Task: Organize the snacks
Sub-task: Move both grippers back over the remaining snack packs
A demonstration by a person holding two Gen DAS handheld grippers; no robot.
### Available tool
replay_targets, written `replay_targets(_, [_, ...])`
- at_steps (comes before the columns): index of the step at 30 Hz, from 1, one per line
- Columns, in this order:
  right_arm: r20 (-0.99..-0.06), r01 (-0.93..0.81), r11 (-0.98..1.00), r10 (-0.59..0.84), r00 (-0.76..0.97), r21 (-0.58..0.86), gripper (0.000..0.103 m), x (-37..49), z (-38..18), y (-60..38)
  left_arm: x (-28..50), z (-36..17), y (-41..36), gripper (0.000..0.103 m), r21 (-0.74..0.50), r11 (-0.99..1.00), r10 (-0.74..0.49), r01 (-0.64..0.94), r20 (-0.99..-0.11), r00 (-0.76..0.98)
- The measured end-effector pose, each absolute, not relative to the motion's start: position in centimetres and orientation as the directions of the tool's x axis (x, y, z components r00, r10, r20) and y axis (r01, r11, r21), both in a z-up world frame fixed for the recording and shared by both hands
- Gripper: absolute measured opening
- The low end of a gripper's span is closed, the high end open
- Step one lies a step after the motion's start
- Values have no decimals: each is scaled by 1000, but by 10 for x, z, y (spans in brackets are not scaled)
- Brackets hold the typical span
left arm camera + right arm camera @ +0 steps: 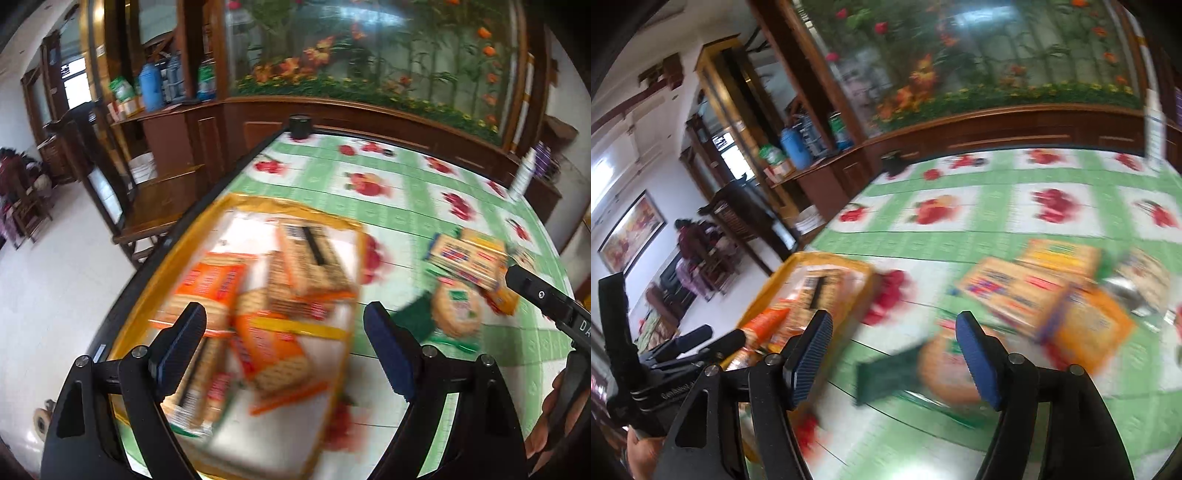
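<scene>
A yellow-rimmed tray (295, 206) on the table holds several orange and tan cracker packs (269, 350). My left gripper (284, 336) is open and empty, held above the tray. More snack packs lie on the tablecloth to the right: a yellow and blue box (469, 258) and a round green-wrapped cracker pack (456, 310). My right gripper (894, 354) is open and empty above that round pack (942, 373). The tray (812, 258) and boxes (1023, 291) also show in the right wrist view, blurred.
The table has a green checked cloth with fruit prints (369, 184). A black cap-like object (300, 125) stands at its far corner. A wooden cabinet with a flower mural (369, 55) stands behind. A wooden chair (155, 206) is left of the table.
</scene>
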State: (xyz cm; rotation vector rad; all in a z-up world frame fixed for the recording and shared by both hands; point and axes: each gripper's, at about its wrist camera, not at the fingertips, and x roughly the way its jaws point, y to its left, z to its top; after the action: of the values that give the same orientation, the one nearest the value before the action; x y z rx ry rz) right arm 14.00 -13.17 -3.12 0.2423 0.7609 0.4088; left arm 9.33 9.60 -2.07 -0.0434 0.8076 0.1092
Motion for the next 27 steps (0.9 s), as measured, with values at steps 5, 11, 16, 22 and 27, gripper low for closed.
replay_targets(5, [-628, -179, 915, 381, 679, 361, 74, 123, -36, -188, 96, -27, 51, 88, 36, 999, 40, -19, -735, 677])
replay_targets(11, [-626, -115, 923, 337, 703, 368, 75, 109, -40, -232, 98, -36, 6, 88, 74, 995, 9, 69, -744, 668])
replay_targets(16, [-626, -68, 925, 305, 718, 373, 75, 101, -44, -259, 100, -45, -23, 88, 104, 989, 9, 104, -750, 661])
replay_targets(22, [-633, -14, 926, 270, 725, 378, 76, 96, -49, -289, 105, -50, -41, 88, 97, 988, -3, 118, -758, 652])
replay_targets(27, [-651, 35, 931, 226, 725, 363, 79, 95, -55, -309, 114, -55, -54, 88, 95, 988, -7, 124, -766, 643])
